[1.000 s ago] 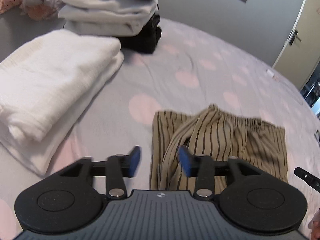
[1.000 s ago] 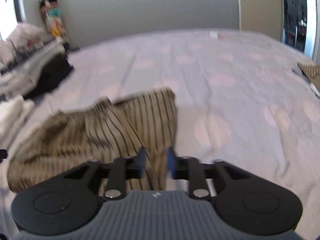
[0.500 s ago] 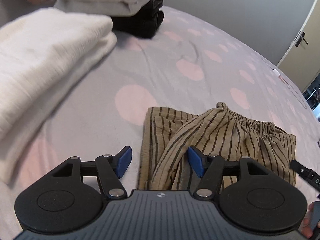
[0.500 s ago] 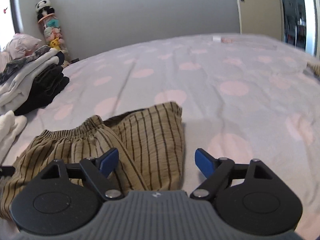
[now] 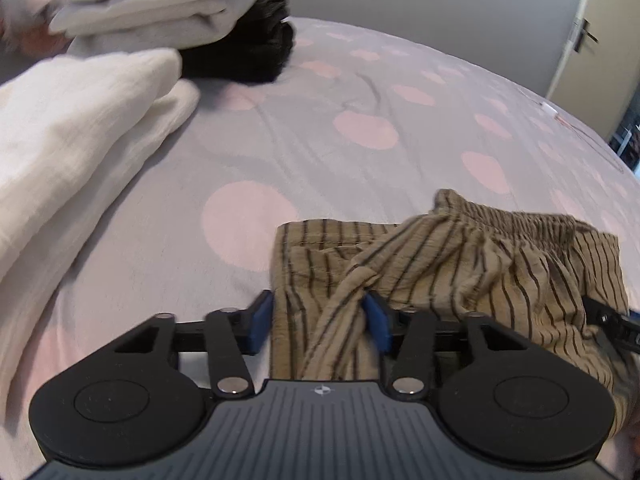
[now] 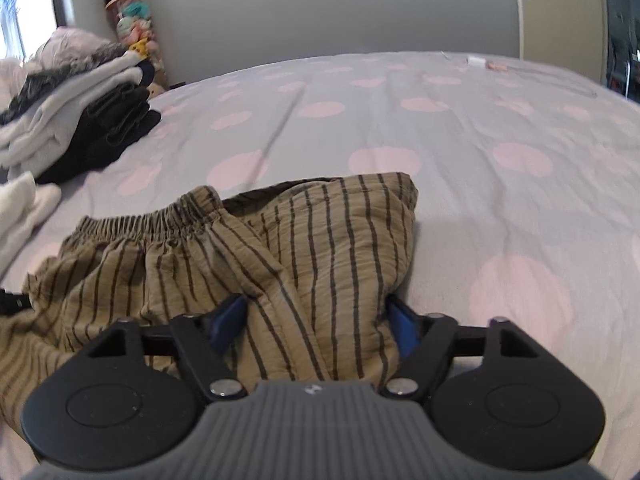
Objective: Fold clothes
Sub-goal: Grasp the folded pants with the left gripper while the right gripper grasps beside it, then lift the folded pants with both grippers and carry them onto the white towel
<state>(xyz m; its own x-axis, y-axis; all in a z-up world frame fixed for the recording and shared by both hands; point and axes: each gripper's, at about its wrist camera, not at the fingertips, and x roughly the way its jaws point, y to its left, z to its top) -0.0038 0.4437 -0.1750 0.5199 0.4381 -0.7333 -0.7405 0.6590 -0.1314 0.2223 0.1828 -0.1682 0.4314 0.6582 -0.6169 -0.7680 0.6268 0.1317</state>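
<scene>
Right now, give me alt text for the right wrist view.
The open right gripper straddles the near edge of crumpled striped shorts on a polka-dot bed. A stack of folded clothes sits far left.

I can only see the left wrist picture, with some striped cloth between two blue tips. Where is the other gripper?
Observer: The right gripper is at the other end of the striped shorts, with the cloth bunched between its fingers.
Operator: Has it grabbed them?
Observer: Not yet. Its blue pads stand wide apart on either side of the fold.
Operator: Anything else I'm missing?
Observer: A column of plush toys stands in the corner by the wall, with a panda on top.
</scene>
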